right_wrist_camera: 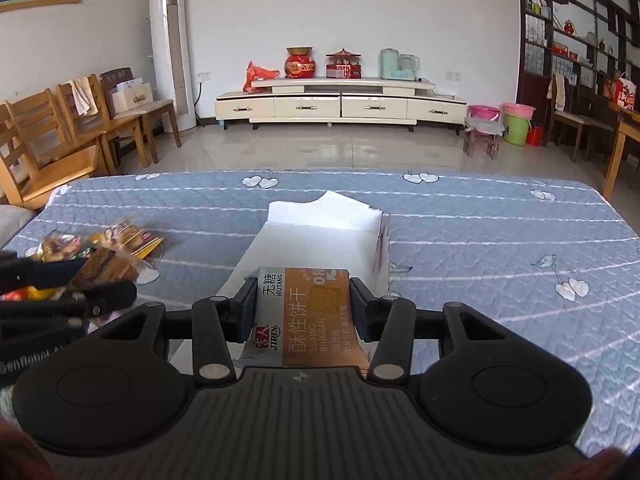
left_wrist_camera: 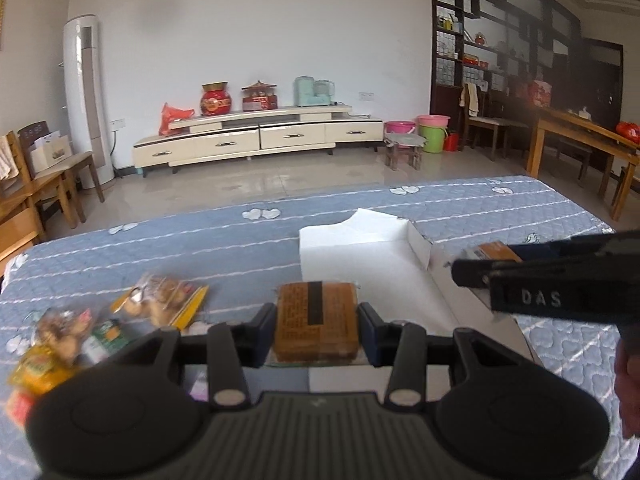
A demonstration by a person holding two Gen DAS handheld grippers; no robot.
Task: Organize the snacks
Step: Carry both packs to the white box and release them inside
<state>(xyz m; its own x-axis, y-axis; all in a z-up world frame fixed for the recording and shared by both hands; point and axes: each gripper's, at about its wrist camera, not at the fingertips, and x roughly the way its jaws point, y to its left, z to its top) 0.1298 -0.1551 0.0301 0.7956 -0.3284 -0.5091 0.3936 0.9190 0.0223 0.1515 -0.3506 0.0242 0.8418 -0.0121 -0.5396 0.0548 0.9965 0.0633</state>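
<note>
My left gripper (left_wrist_camera: 316, 322) is shut on a brown biscuit packet (left_wrist_camera: 316, 320), held above the blue quilted table just left of an open white box (left_wrist_camera: 360, 248). My right gripper (right_wrist_camera: 303, 308) is shut on an orange and white biscuit packet (right_wrist_camera: 308, 316), held over the near end of the same white box (right_wrist_camera: 320, 240). The right gripper also shows in the left wrist view (left_wrist_camera: 472, 272) at the right, with its orange packet (left_wrist_camera: 496, 252). The left gripper shows at the left edge of the right wrist view (right_wrist_camera: 112, 280). A pile of loose snack packets (left_wrist_camera: 160, 300) lies at the left.
The blue quilted table (right_wrist_camera: 480, 232) reaches to a far edge. More snack packets (right_wrist_camera: 120, 240) lie on its left side. Wooden chairs (right_wrist_camera: 60, 140) stand beyond the table at the left, and a wooden table (left_wrist_camera: 580, 136) at the right.
</note>
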